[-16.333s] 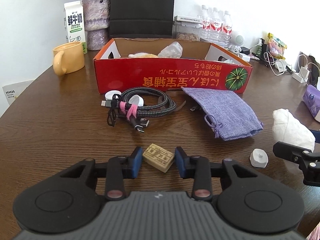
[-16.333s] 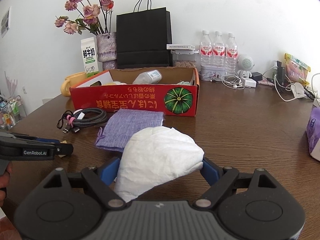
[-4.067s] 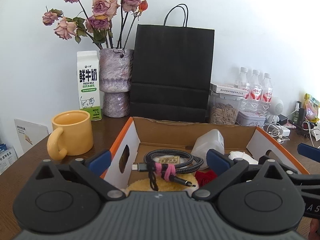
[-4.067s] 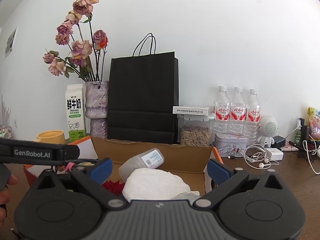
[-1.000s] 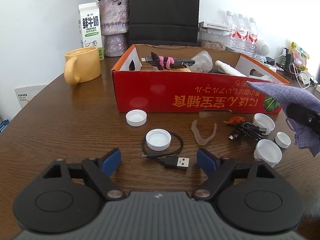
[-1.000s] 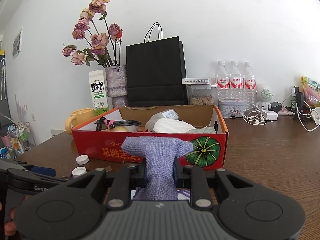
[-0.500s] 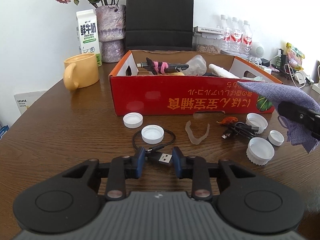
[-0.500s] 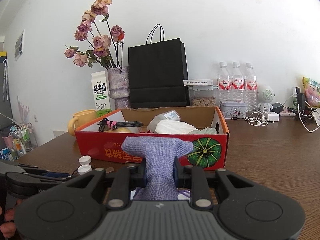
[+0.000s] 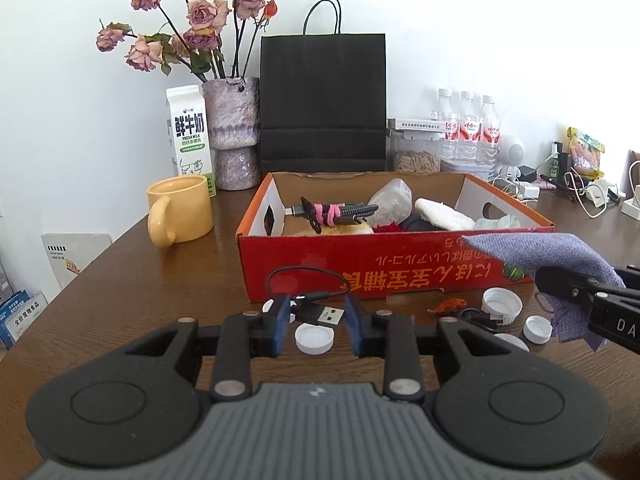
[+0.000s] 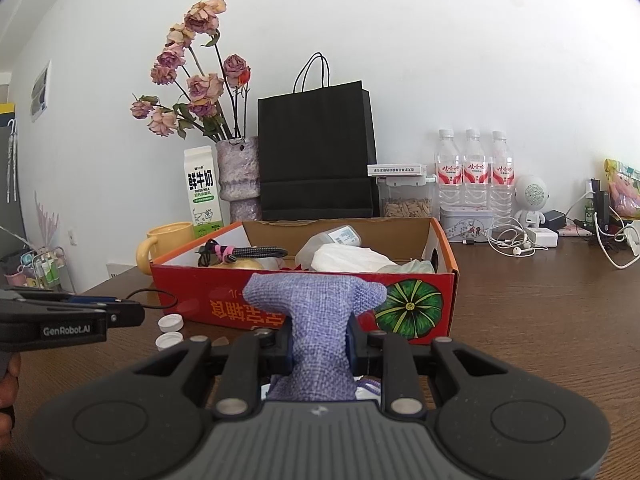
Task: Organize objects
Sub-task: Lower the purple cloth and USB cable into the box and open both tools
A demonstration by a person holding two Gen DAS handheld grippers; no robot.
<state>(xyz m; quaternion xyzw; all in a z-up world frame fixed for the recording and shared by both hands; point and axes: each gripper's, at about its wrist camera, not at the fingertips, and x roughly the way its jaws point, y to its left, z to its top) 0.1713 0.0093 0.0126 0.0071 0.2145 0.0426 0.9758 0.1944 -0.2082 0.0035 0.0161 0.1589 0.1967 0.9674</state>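
Note:
My left gripper (image 9: pixel 317 312) is shut on the plug of a black USB cable (image 9: pixel 322 314), held just above the table; its thin loop (image 9: pixel 304 272) arcs up in front of the red cardboard box (image 9: pixel 400 276). My right gripper (image 10: pixel 318 340) is shut on a purple cloth pouch (image 10: pixel 316 308), which also shows at the right of the left wrist view as the pouch (image 9: pixel 540 252). Inside the box lie a braided cable bundle (image 9: pixel 336 212), a plastic bottle (image 9: pixel 392 200) and a white cloth (image 9: pixel 440 212). The left gripper (image 10: pixel 120 314) shows at the left of the right wrist view.
White bottle caps (image 9: pixel 314 338) (image 9: pixel 502 304) (image 9: pixel 538 328), another black cable (image 9: pixel 480 318) and an orange scrap (image 9: pixel 448 304) lie before the box. A yellow mug (image 9: pixel 180 212), milk carton (image 9: pixel 190 136), vase (image 9: pixel 234 132) and black bag (image 9: pixel 322 100) stand behind. Water bottles (image 9: pixel 468 128) and chargers crowd the far right.
My left gripper has shut on the USB plug and lifted it off the table, tilting up toward the box. The right gripper has stayed still with the pouch.

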